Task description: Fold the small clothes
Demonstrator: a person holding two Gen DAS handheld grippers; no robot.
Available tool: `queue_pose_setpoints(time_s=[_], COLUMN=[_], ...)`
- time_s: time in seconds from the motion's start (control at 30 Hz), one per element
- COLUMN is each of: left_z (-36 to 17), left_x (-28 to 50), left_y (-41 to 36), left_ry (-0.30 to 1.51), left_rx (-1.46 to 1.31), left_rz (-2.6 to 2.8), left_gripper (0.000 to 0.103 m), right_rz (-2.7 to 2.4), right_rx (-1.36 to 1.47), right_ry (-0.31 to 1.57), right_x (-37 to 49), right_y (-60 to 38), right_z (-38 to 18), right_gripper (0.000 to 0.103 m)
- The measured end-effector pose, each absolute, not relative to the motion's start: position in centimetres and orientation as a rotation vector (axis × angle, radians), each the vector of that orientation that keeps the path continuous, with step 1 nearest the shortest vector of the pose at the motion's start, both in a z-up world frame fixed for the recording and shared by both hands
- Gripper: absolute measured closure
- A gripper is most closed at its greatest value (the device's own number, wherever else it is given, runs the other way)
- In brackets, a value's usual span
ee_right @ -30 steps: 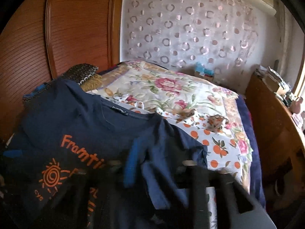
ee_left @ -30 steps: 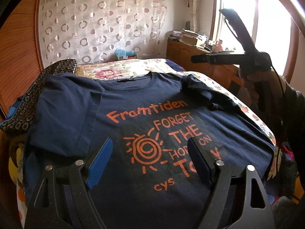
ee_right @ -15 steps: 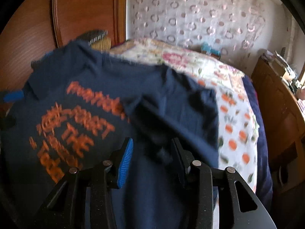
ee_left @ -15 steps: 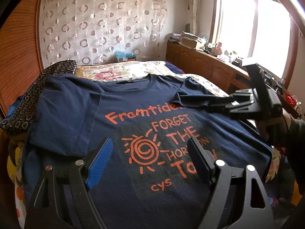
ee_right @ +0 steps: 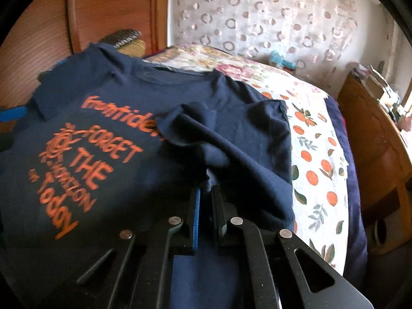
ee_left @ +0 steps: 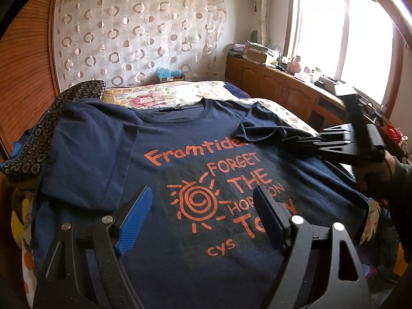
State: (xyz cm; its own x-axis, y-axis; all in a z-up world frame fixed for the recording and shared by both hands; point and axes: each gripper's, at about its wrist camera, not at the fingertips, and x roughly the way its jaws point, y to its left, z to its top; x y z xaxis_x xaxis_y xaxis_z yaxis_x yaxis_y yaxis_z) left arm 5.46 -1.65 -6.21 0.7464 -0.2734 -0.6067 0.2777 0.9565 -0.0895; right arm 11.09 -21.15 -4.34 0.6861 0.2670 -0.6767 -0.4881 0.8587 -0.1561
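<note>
The right gripper [ee_right: 206, 200] has its jaws clamped on the T-shirt [ee_left: 180, 154] sleeve [ee_right: 226, 139] (already bunched). The left gripper [ee_left: 200, 219] hovers wide open, empty. A thin pinch could slip, crumpling the fold.

One navy T-shirt [ee_left: 108, 154] on one bed [ee_left: 180, 92], two tools, left [ee_left: 200, 219] and right [ee_right: 206, 193], and one window [ee_left: 342, 38].

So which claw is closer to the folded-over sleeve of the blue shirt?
The right claw: it is shut on the sleeve. The left claw hovers open over the shirt's orange print, away from that sleeve.
</note>
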Motion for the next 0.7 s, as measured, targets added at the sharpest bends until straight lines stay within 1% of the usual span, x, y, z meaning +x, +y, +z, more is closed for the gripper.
queue_pose_setpoints(time_s=[0.13,0.33,0.37,0.4,0.43,0.47,0.53,0.63,0.7], left_z=[-6.2,-5.9,-5.9,-5.8,-5.7,-5.6,-5.4,-4.9,-4.5], left_x=[5.6,5.8,5.9,6.0,6.1,6.2,6.6,7.4,8.2], left_y=[-1.2,-0.9,-0.8,-0.6,-0.5,-0.1,0.4,1.7,2.8], left_ry=[0.660,0.657,0.655,0.653,0.651,0.647,0.639,0.623,0.607], left_rx=[0.000,-0.001,0.001,0.001,0.001,0.002,0.003,0.008,0.015], left_rz=[-0.297,-0.286,-0.280,-0.275,-0.271,-0.264,-0.247,-0.213,-0.192], left_gripper=[0.022,0.022,0.022,0.022,0.022,0.022,0.022,0.022,0.022], right_rz=[0.488,0.505,0.505,0.501,0.489,0.482,0.492,0.482,0.482], right_rx=[-0.350,-0.344,-0.338,-0.331,-0.326,-0.316,-0.291,-0.287,-0.275], right_ry=[0.672,0.702,0.703,0.705,0.703,0.699,0.690,0.672,0.661], right_x=[8.0,5.4,5.1,5.0,5.0,5.0,5.3,5.8,6.6], right_y=[-22.2,-23.8,-24.7,-24.9,-25.4,-25.6,-25.7,-25.7,-25.7], right_z=[-3.8,-4.4,-3.8,-3.6,-3.6,-3.4,-3.1,-2.8,-2.6], right_gripper=[0.095,0.095,0.094,0.089,0.078,0.069,0.068,0.062,0.062])
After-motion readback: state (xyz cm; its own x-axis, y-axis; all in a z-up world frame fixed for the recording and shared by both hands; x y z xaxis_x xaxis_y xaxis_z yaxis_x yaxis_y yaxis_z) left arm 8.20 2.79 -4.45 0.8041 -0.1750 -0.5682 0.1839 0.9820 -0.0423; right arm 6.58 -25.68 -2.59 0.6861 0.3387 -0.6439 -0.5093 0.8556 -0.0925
